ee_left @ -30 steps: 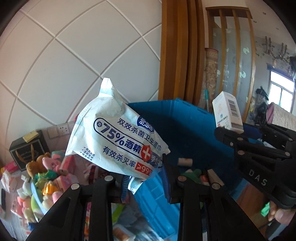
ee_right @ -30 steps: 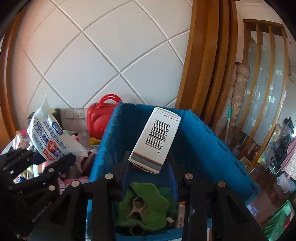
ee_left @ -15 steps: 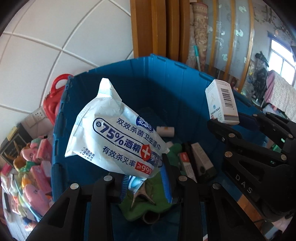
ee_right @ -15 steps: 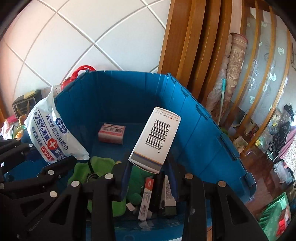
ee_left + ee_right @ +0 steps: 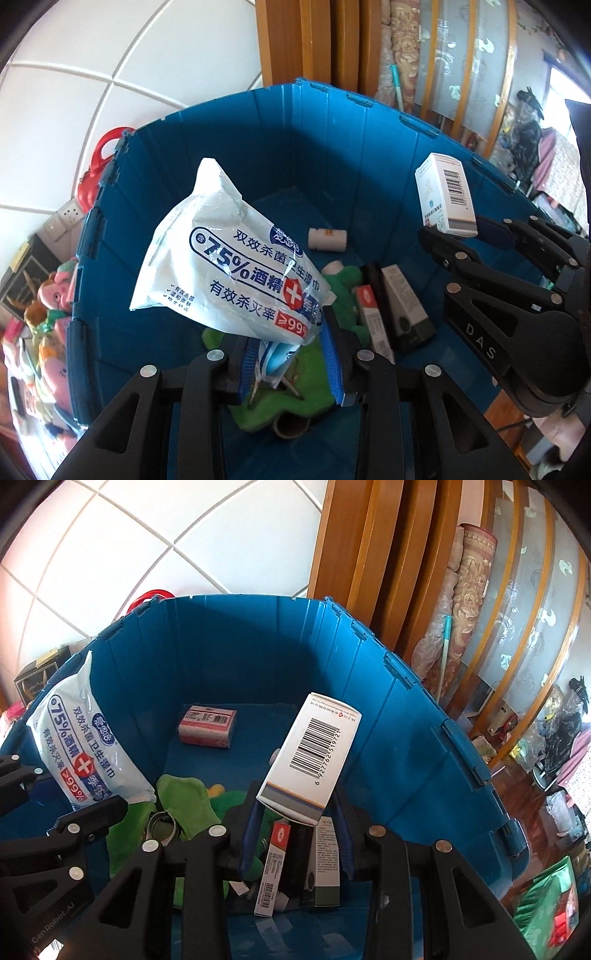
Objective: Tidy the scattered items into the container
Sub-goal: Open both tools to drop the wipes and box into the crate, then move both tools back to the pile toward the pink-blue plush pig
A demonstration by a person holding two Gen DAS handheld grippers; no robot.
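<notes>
My left gripper (image 5: 291,365) is shut on a white wet-wipe pack (image 5: 229,269) with blue print and holds it above the open blue bin (image 5: 280,122). The pack also shows in the right wrist view (image 5: 85,749). My right gripper (image 5: 295,834) is shut on a white box with a barcode (image 5: 314,757) and holds it over the same bin (image 5: 388,709). The box also shows at the right in the left wrist view (image 5: 445,195). Both grippers hang side by side inside the bin's rim.
In the bin lie a green cloth (image 5: 188,797), a pink box (image 5: 207,725), a small white roll (image 5: 327,239) and several narrow cartons (image 5: 321,860). Toys and packets (image 5: 40,314) are piled left of the bin. A red case (image 5: 94,177) stands behind it.
Both grippers have moved forward and tilted down over the bin with their loads. The bin's floor and contents have come into view. Both grips are unchanged.
</notes>
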